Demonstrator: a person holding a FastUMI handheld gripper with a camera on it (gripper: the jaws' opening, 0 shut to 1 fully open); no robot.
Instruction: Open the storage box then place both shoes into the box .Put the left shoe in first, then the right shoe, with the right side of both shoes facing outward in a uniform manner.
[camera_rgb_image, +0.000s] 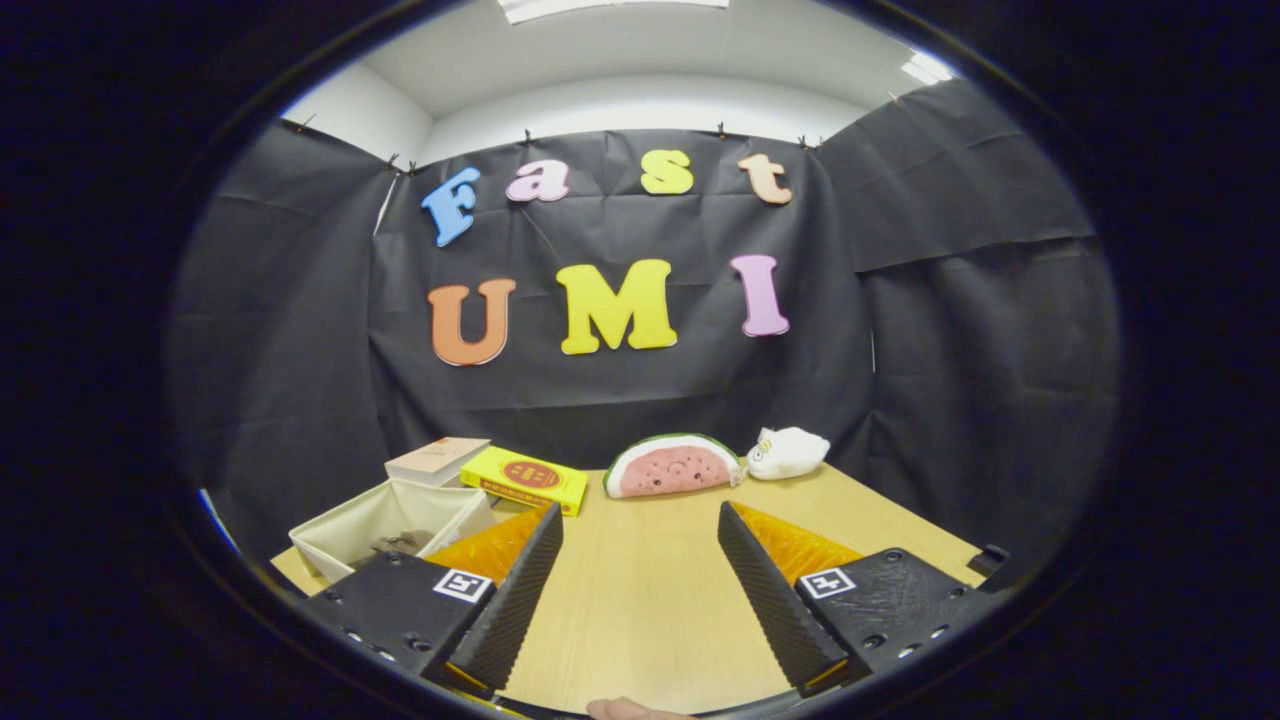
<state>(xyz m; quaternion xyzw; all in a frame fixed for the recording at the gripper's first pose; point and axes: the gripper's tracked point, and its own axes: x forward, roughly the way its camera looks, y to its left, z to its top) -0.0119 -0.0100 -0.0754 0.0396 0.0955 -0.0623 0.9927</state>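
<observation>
Storage box (385, 520), pale fabric, lid-less and open, sits beside the left finger. Behind it a tan book (438, 460), then a yellow box (525, 480) with a red round label, unreadable. Gripper (640, 585) fingers spread apart over bare table (640, 600). Beyond: watermelon-slice plush (672, 468), white plush (788, 452).

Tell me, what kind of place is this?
Likely a small staged booth inside a room: black cloth wall behind a wooden table with props, like a watermelon plush and a fabric bin. The hand-held gripper is open.
</observation>
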